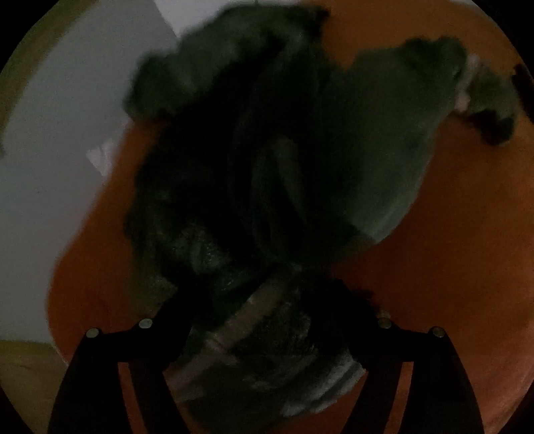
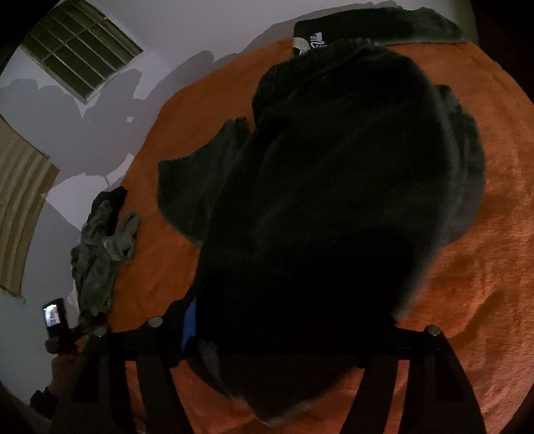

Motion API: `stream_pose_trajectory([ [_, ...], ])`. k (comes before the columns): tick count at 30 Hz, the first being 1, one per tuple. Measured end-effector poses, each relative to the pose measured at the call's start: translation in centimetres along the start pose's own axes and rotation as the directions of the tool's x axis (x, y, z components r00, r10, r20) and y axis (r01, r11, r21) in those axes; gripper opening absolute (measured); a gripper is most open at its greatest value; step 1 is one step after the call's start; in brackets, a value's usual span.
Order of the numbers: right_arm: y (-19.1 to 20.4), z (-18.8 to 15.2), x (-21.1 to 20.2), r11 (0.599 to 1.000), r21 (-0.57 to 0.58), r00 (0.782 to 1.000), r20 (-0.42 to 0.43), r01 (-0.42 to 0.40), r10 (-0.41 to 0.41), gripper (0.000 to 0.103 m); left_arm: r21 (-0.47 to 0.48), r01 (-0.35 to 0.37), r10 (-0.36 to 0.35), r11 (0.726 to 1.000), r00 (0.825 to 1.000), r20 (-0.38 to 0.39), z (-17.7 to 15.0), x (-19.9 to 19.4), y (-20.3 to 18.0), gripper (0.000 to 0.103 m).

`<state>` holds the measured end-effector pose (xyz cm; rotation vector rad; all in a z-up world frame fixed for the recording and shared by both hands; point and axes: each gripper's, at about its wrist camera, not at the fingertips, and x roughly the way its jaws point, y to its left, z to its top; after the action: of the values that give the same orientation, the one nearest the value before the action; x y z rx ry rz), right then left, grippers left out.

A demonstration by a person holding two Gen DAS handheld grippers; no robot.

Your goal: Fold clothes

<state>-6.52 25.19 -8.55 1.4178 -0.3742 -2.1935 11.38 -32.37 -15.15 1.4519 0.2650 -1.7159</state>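
A dark green garment (image 1: 367,150) lies crumpled on the orange bedcover (image 1: 450,267), blurred in the left wrist view. Its grey striped band (image 1: 253,320) sits between the fingers of my left gripper (image 1: 267,300), whose jaws stand wide and point down at it. The fingertips are lost in the dark cloth. In the right wrist view a bulky dark garment (image 2: 333,183) fills the gap of my right gripper (image 2: 290,320). It rests against the blue pad (image 2: 189,320) of the left finger and hides the other fingertip.
A grey heap of clothes (image 2: 100,247) lies at the left edge of the orange cover (image 2: 484,283). A folded black garment with white lettering (image 2: 367,30) sits at the far edge. A small device with a lit screen (image 2: 53,317) stands left, below a barred window (image 2: 80,50).
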Motion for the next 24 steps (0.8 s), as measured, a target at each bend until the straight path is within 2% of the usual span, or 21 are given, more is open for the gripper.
stream_pose_trajectory([
  [2, 0.4, -0.1, 0.3, 1.000, -0.012, 1.000, -0.002, 0.003, -0.003, 0.073, -0.085, 0.039, -0.040, 0.996, 0.999, -0.012, 0.4, 1.0, 1.3, 0.078],
  [3, 0.5, 0.0, 0.3, 1.000, -0.015, 1.000, -0.002, 0.006, -0.006, 0.073, -0.128, 0.058, -0.061, 0.990, 0.998, -0.017, 0.7, 1.5, 1.9, 0.074],
  [4, 0.5, 0.0, 0.4, 1.000, -0.016, 1.000, -0.002, 0.007, -0.007, 0.073, -0.171, 0.076, -0.081, 0.982, 0.996, -0.021, 0.9, 2.0, 2.5, 0.051],
  [6, 0.4, 0.0, 0.2, 1.000, -0.011, 1.000, -0.003, 0.005, -0.005, 0.073, -0.247, 0.076, -0.084, 0.966, 0.996, -0.021, 1.4, 2.3, 4.2, 0.026],
  [7, 0.3, 0.0, 0.1, 1.000, -0.008, 1.000, -0.003, 0.003, -0.003, 0.073, -0.278, 0.060, -0.067, 0.959, 0.998, -0.015, 1.7, 2.2, 5.3, 0.023],
  [9, 0.2, -0.3, 0.1, 1.000, -0.003, 1.000, 0.000, 0.004, -0.004, 0.073, -0.324, 0.002, 0.002, 0.946, 1.000, 0.012, 2.5, 1.7, 7.8, 0.021],
  [11, 0.3, -0.4, 0.3, 1.000, 0.003, 1.000, 0.002, 0.008, -0.008, 0.073, -0.370, -0.076, 0.100, 0.926, 0.994, 0.044, 3.9, 1.1, 10.9, 0.021],
  [14, 0.4, -0.4, 0.4, 1.000, 0.013, 1.000, 0.006, 0.007, -0.008, 0.073, -0.468, -0.190, 0.261, 0.863, 0.961, 0.091, 7.4, 0.6, 16.9, 0.021],
  [16, 0.4, -0.3, 0.4, 1.000, 0.021, 1.000, 0.007, 0.001, -0.001, 0.073, -0.522, -0.266, 0.355, 0.810, 0.932, 0.076, 9.6, 1.4, 21.6, 0.022],
  [17, 0.4, -0.3, 0.5, 1.000, 0.025, 1.000, 0.007, -0.003, 0.003, 0.073, -0.537, -0.288, 0.373, 0.793, 0.926, 0.055, 10.5, 2.1, 23.6, 0.023],
  [19, 0.5, -0.2, 0.7, 1.000, 0.028, 1.000, 0.004, -0.005, 0.005, 0.073, -0.549, -0.251, 0.293, 0.797, 0.956, -0.012, 11.8, 4.1, 26.5, 0.031],
  [21, 0.7, -0.2, 0.9, 1.000, 0.030, 1.000, -0.001, -0.005, 0.005, 0.073, -0.593, -0.168, 0.162, 0.787, 0.985, -0.064, 11.7, 5.2, 28.0, 0.039],
  [23, 0.8, 0.0, 0.9, 1.000, 0.031, 1.000, -0.005, -0.003, 0.003, 0.073, -0.654, -0.044, 0.048, 0.755, 0.999, -0.011, 10.1, 4.1, 27.1, 0.052],
  [24, 0.9, 0.0, 0.9, 1.000, 0.031, 1.000, -0.003, -0.003, 0.003, 0.073, -0.671, 0.014, -0.001, 0.741, 1.000, 0.020, 9.5, 3.6, 26.5, 0.062],
])
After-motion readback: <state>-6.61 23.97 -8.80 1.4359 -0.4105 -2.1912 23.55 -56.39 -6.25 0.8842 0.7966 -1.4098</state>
